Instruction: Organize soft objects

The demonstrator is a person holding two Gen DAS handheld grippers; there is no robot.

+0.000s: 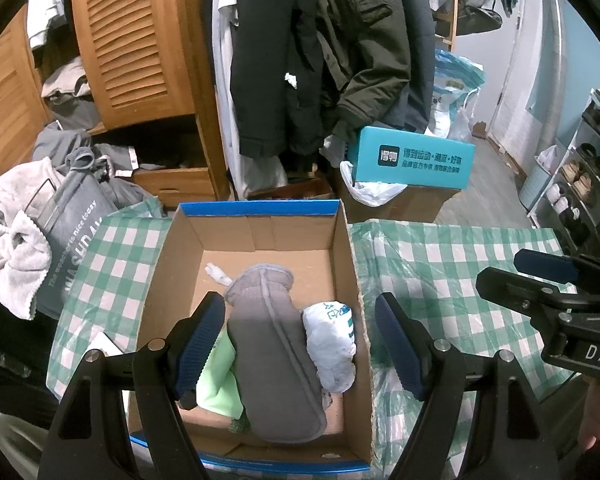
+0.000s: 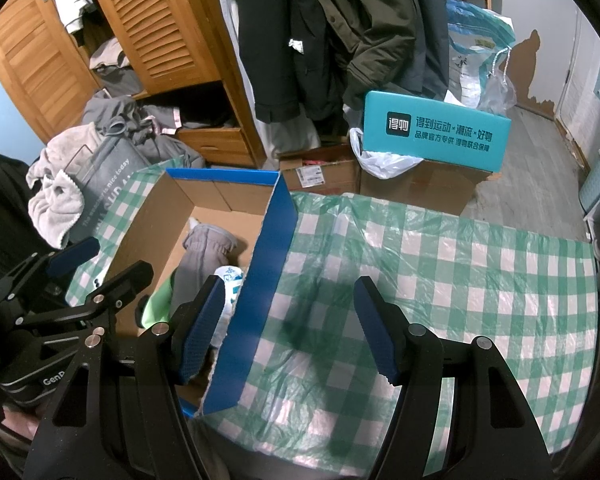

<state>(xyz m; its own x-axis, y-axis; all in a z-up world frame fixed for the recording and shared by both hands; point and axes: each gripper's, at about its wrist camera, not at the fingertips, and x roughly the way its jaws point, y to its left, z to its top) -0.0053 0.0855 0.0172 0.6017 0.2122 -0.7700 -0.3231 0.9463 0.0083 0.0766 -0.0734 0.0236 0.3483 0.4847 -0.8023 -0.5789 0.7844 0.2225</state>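
Note:
An open cardboard box (image 1: pixel 348 248) with blue outer walls sits on the green-checked tablecloth (image 1: pixel 440 256). Inside lie a grey rolled cloth (image 1: pixel 272 344), a white printed garment (image 1: pixel 332 344), a light green cloth (image 1: pixel 220 384) and a small white scrap (image 1: pixel 218 274). My left gripper (image 1: pixel 300 348) is open and empty above the box, its fingers on either side of the grey cloth. My right gripper (image 2: pixel 290 330) is open and empty, straddling the box's blue right wall (image 2: pixel 256 280). The grey cloth (image 2: pixel 202 256) also shows in the right wrist view.
A grey laundry bag (image 1: pixel 72 232) with towels stands left of the table. Behind are a wooden wardrobe (image 1: pixel 140 40), hanging coats (image 1: pixel 320 52), a teal box (image 1: pixel 412 160) on cardboard cartons, and a shoe rack (image 1: pixel 584 176) at right.

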